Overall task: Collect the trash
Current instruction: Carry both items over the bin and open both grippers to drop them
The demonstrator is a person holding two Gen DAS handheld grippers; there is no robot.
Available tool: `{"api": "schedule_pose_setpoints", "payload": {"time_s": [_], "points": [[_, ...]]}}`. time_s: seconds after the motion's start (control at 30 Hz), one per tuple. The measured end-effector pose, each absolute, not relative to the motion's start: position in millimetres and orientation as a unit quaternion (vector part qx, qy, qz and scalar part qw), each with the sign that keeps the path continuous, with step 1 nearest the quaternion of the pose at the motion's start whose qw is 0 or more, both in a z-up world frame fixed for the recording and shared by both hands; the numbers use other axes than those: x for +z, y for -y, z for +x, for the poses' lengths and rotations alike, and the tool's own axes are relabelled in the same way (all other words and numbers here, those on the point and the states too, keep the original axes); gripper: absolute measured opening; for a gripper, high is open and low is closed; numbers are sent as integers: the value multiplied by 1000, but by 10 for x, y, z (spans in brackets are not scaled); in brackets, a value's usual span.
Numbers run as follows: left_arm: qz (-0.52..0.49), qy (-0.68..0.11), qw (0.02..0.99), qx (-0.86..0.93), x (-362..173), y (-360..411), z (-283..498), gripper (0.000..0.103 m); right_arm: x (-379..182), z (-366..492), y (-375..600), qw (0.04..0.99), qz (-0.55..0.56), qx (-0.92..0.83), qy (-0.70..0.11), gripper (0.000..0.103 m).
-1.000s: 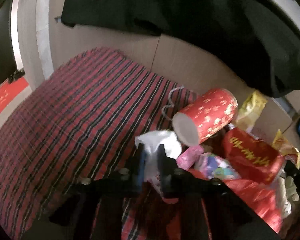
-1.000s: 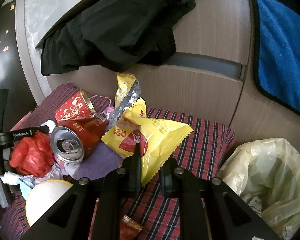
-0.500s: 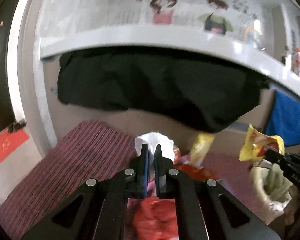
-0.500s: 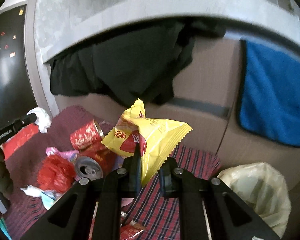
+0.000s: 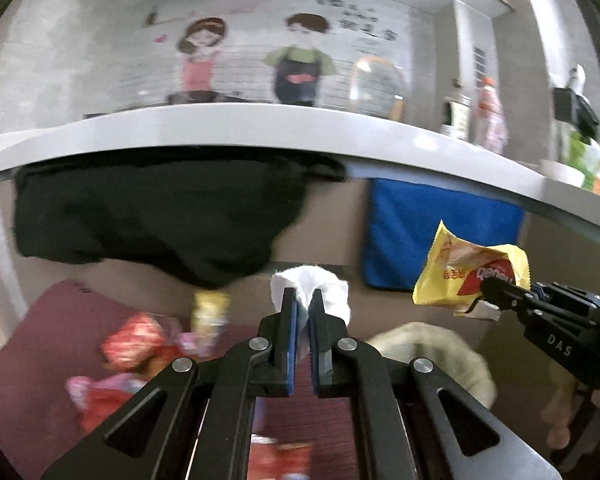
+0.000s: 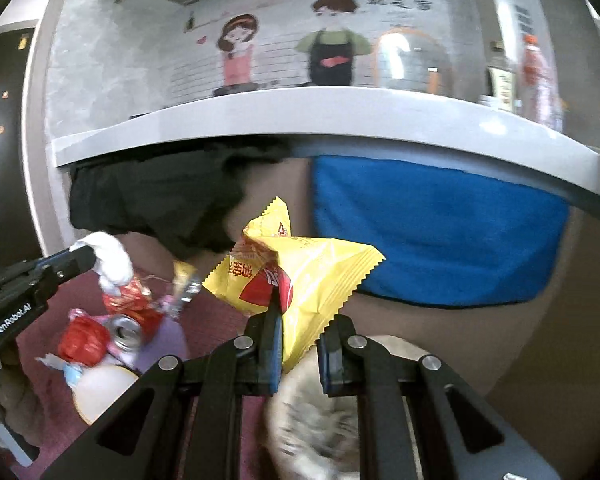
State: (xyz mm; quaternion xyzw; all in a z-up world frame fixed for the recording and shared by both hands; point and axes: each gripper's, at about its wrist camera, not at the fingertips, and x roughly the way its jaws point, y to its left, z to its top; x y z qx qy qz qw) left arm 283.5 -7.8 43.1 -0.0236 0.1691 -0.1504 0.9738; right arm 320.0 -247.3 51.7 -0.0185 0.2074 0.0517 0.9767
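- The left gripper point(image 5: 303, 300) has its jaws pinching a white crumpled tissue point(image 5: 328, 294), held in the air above the red plaid cloth point(image 5: 40, 344)
- The right gripper point(image 6: 300, 330) has its jaws pinching the lower corner of a yellow snack bag point(image 6: 312, 268), raised over the pale plastic trash bag point(image 6: 320, 412)
- Red cans point(image 6: 134, 312) and wrappers lie heaped on the cloth, blurred
- Behind hang a blue towel point(image 6: 440, 236) and black garment point(image 5: 148, 212)

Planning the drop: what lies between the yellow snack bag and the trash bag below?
Nothing: in the right wrist view the yellow snack bag hangs directly over the trash bag.
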Motion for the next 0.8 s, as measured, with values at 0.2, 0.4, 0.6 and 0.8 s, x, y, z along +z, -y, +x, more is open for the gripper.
{"api": "schedule_pose_setpoints", "payload": {"time_s": [0.2, 0.4, 0.6, 0.8], "points": [[-33, -187, 963, -192, 251, 642, 2945, 5, 422, 3144, 3024, 975, -6, 12, -220, 13], [-20, -230, 949, -216, -99, 999, 3116, 5, 80, 3250, 3228, 968, 0, -6, -249, 13], [-10, -263, 938, -225, -365, 1241, 3329, 5, -299, 3439, 3402, 958, 23, -10, -286, 13], [1, -293, 927, -233, -577, 1397, 3498, 5, -495, 3585, 3514, 952, 42, -12, -303, 13]]}}
